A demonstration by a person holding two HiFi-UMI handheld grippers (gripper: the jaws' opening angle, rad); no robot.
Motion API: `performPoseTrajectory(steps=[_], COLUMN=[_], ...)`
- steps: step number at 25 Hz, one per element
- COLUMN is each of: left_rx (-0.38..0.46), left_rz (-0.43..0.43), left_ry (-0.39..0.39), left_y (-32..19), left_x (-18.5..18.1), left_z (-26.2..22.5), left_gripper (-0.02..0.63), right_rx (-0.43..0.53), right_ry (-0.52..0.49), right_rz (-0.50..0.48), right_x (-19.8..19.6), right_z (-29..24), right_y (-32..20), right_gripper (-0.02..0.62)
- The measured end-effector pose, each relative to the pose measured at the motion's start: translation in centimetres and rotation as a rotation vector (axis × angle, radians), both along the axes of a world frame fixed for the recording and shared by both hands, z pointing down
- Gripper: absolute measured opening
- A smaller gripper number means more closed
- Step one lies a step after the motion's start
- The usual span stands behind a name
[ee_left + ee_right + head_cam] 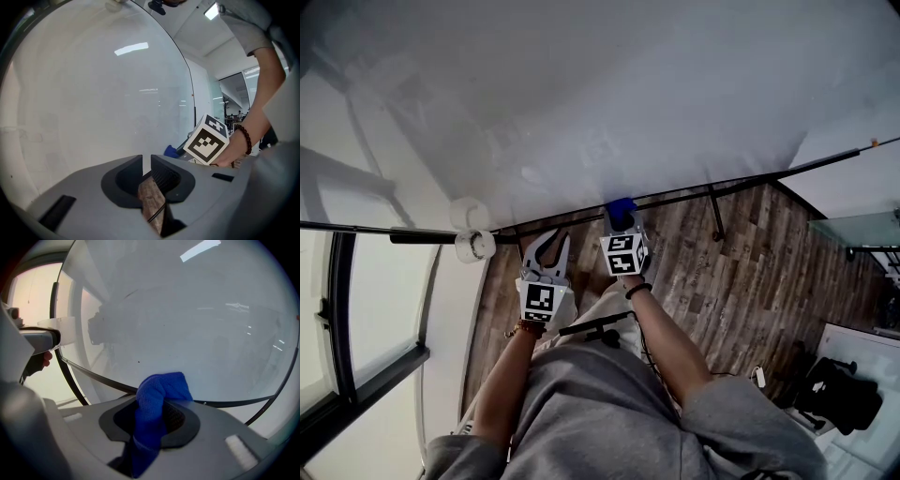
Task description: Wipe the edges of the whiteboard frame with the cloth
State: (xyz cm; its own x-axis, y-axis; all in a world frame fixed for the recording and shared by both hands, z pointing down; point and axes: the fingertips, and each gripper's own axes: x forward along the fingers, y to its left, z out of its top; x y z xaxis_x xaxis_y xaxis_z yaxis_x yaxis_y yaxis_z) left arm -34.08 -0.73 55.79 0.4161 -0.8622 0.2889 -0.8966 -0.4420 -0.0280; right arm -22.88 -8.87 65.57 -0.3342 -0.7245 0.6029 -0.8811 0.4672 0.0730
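Wood floor (741, 272) below the whiteboard (609, 94); right gripper (622, 225) fingers clamp a bunched blue cloth (161, 390) at its black frame (750, 180); left gripper (546, 246) fingers closed, empty.

This looks like an office or meeting room. A large white whiteboard (628, 94) in a thin black frame (750, 181) stands over a brown wood-plank floor (741, 272). Tall dark-framed windows (366, 300) flank it, with recessed ceiling light panels (212, 10) overhead and, seemingly, glass partitions (232, 93) beyond.
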Motion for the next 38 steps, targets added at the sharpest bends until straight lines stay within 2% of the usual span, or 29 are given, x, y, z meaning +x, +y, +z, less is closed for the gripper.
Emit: performPoseTrajectory(steps=[11, 20, 38], left_rx=[-0.003, -0.006, -0.011], left_rz=[0.015, -0.013, -0.008], left_ry=[-0.016, -0.014, -0.008], left_y=[0.6, 1.2, 3.0], left_x=[-2.1, -4.5, -6.1], left_z=[0.5, 0.6, 1.2], left_gripper=[0.051, 0.051, 0.051], right_rx=[-0.007, -0.029, -0.053], right_ry=[-0.004, -0.022, -0.042], right_rz=[-0.003, -0.012, -0.063], right_x=[-2.7, -5.0, -9.4], right_z=[0.2, 0.3, 0.2], right_y=[0.8, 1.6, 3.2], right_gripper=[0.114, 0.114, 0.114])
